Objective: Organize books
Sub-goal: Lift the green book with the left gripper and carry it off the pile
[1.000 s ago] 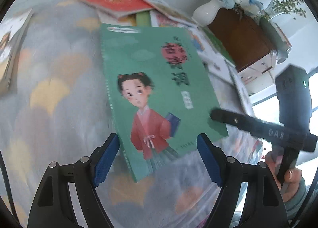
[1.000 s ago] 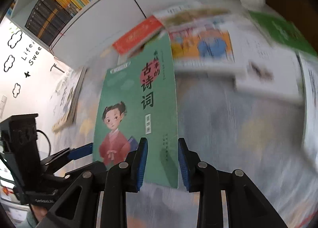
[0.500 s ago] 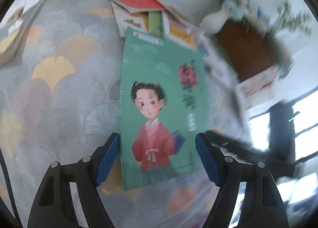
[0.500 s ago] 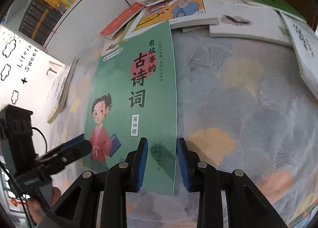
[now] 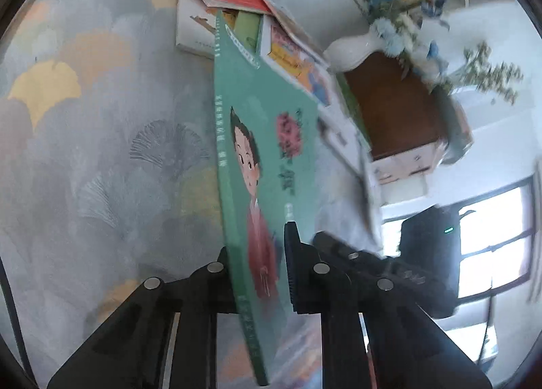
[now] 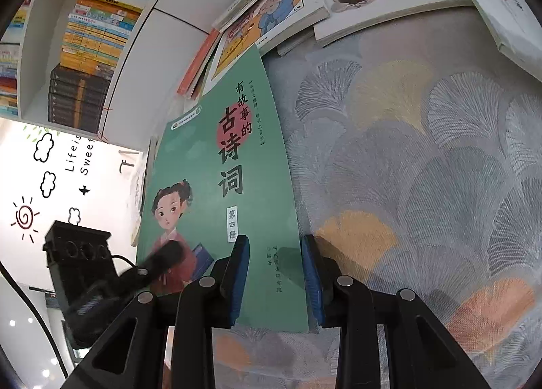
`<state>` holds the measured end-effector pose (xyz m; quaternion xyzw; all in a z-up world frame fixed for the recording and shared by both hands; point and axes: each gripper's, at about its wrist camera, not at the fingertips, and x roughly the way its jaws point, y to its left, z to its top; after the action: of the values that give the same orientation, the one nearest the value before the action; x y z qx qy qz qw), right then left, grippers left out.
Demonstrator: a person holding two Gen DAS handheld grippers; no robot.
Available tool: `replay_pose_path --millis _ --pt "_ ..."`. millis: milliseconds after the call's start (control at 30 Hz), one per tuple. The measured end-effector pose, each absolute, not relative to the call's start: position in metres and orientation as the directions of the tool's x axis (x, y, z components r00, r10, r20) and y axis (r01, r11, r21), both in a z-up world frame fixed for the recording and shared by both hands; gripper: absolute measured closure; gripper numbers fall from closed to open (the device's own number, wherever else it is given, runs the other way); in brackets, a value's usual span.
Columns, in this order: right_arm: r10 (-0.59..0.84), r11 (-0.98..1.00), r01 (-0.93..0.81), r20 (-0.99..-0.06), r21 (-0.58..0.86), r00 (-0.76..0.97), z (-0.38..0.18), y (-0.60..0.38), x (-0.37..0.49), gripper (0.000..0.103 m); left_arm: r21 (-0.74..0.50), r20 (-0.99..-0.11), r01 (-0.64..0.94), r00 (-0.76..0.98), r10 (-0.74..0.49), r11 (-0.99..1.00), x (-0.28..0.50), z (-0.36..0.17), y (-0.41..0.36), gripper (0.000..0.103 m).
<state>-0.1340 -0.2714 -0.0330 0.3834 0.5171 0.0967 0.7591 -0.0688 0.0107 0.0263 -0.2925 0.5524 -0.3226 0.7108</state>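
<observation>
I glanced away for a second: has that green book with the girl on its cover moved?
Yes. The green book lay flat on the patterned cloth; now its left edge is tipped up off it, pinched by the left gripper, whose jaws just closed.

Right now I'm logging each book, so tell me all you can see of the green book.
The green book is a thin paperback with a cartoon girl in red and Chinese title characters. It is tilted up off the patterned cloth, its near edge pinched in the left tool, which has just closed. The right tool straddles its near right corner without visibly pressing.
</observation>
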Motion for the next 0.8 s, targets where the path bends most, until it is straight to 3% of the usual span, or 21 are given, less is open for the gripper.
replay_pose_path --millis 67,133,200,267,300,367,400,500,567,633,800 --pt "0.589 0.64 0.262 -0.68 0.722 0.436 -0.036 -0.278 -0.137 0.068 -0.828 -0.535 0.089 0.174 -0.827 0.554 -0.066 0.029 0.016 0.089" --pt "0.653 0.572 0.254 -0.62 0.78 0.434 -0.039 -0.283 -0.139 0.046 -0.881 -0.458 0.046 0.164 -0.874 0.471 -0.063 0.032 0.019 0.089" --pt "0.709 0.493 0.237 -0.545 0.837 0.448 -0.043 -0.288 -0.143 0.035 -0.911 -0.407 0.003 0.147 -0.902 0.412 -0.057 0.031 0.019 0.089" --pt "0.737 0.423 0.234 -0.482 0.876 0.474 -0.047 -0.293 -0.147 0.032 -0.923 -0.383 -0.033 0.135 -0.914 0.382 -0.055 0.026 0.018 0.09" --pt "0.743 0.396 0.239 -0.462 0.887 0.484 -0.048 -0.294 -0.147 0.033 -0.924 -0.383 -0.044 0.132 -0.914 0.381 -0.055 0.025 0.017 0.09" --pt "0.76 0.355 0.225 -0.42 0.908 0.496 -0.048 -0.292 -0.145 0.05 -0.9 -0.434 -0.029 0.129 -0.891 0.434 -0.057 0.026 0.014 0.09" --pt "0.772 0.343 0.211 -0.403 0.915 0.491 -0.047 -0.289 -0.143 0.07 -0.878 -0.476 -0.012 0.132 -0.87 0.479 -0.059 0.027 0.014 0.091" --pt "0.736 0.47 0.161 -0.486 0.868 0.471 -0.031 -0.277 -0.141 0.083 -0.77 -0.625 0.063 0.128 -0.77 0.635 -0.062 0.035 0.006 0.091" --pt "0.677 0.591 0.122 -0.573 0.797 0.462 -0.015 -0.267 -0.141 0.086 -0.663 -0.722 0.145 0.136 -0.678 0.735 -0.065 0.043 -0.003 0.089" --pt "0.615 0.694 0.078 -0.645 0.716 0.452 0.001 -0.252 -0.138 0.088 -0.611 -0.757 0.186 0.147 -0.637 0.769 -0.068 0.05 -0.008 0.088" --pt "0.557 0.794 -0.033 -0.705 0.607 0.439 0.032 -0.228 -0.133 0.088 -0.568 -0.766 0.255 0.186 -0.616 0.783 -0.073 0.071 -0.002 0.087"
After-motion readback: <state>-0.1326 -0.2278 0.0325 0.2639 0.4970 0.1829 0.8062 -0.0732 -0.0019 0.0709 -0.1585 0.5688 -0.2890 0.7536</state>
